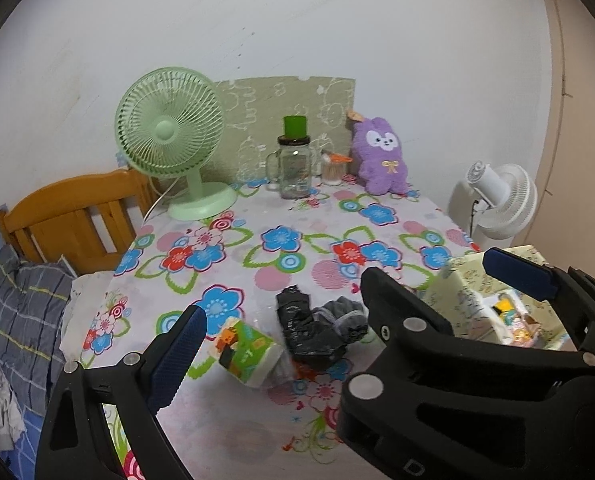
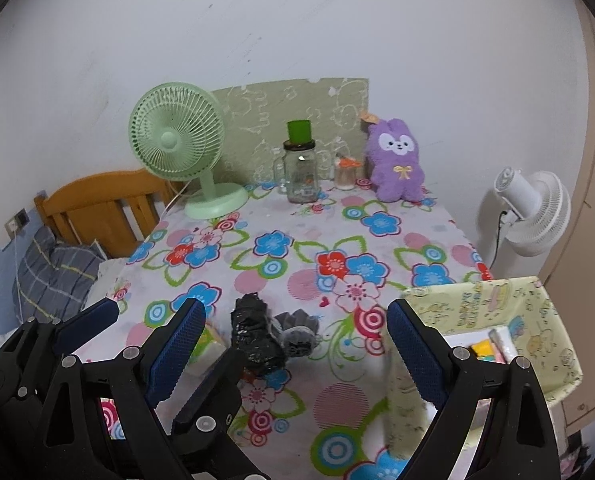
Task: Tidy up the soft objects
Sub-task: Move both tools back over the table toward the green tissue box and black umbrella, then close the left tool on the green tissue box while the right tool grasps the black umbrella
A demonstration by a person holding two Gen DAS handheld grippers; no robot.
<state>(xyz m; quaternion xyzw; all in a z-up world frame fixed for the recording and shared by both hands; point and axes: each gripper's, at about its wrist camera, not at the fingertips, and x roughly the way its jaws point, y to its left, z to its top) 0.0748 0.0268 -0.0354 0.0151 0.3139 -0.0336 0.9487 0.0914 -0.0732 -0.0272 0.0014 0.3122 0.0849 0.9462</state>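
Jaws wide apart on right gripper (image 2: 295, 338) and left gripper (image 1: 281, 316), nothing between the pads. Black crumpled bundle (image 2: 257, 336) on the flowered tablecloth (image 2: 297, 248), touching grey rolled sock (image 2: 297, 330), left of the yellow fabric bin (image 2: 537, 312). Green-printed tissue pack (image 1: 249, 354) just left of bundle. Probably light, squashy, slippery film; best pinched across the thick middle. Purple plush (image 2: 395, 160) far behind bundle, soft.
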